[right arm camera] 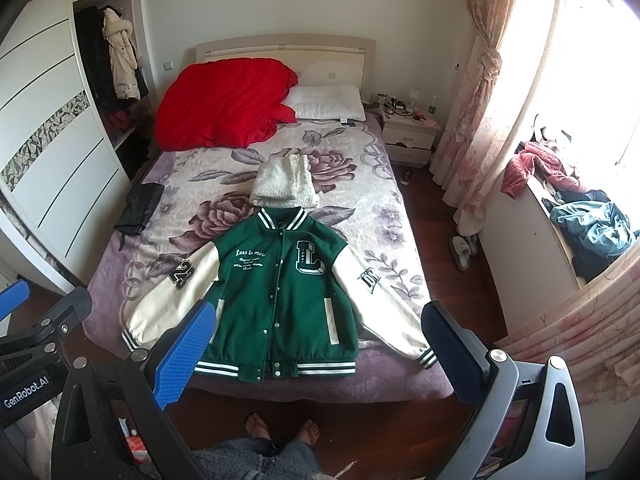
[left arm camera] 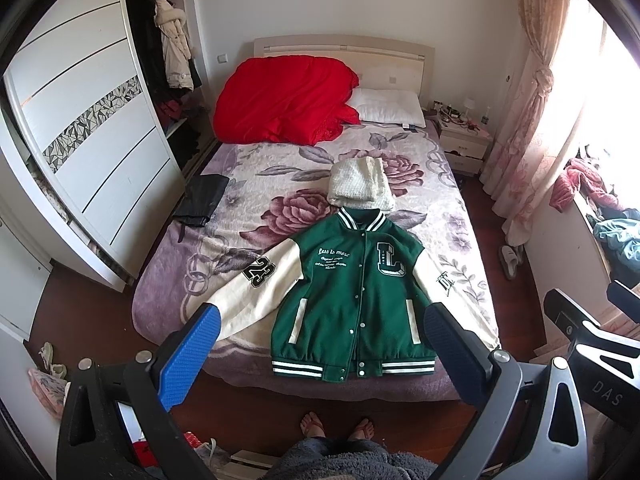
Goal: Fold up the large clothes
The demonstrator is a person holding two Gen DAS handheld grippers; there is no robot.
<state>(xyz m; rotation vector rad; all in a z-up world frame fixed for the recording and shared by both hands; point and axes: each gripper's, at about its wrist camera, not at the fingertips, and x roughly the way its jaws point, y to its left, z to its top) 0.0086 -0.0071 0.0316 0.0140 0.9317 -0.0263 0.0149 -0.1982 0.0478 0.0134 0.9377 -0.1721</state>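
A green varsity jacket (left arm camera: 352, 296) with cream sleeves lies flat, face up and buttoned, at the foot of the bed; it also shows in the right wrist view (right arm camera: 280, 292). Both sleeves are spread outward. My left gripper (left arm camera: 320, 344) is open and empty, held high above the foot of the bed. My right gripper (right arm camera: 318, 344) is open and empty at a similar height, to the right of the left one. Neither touches the jacket.
A folded white knit (left arm camera: 360, 186) lies just beyond the collar. A black garment (left arm camera: 202, 200) sits at the bed's left edge. A red quilt (left arm camera: 284, 98) and a pillow (left arm camera: 390, 108) are at the head. A wardrobe (left arm camera: 92, 140) stands left, a nightstand (left arm camera: 464, 142) right.
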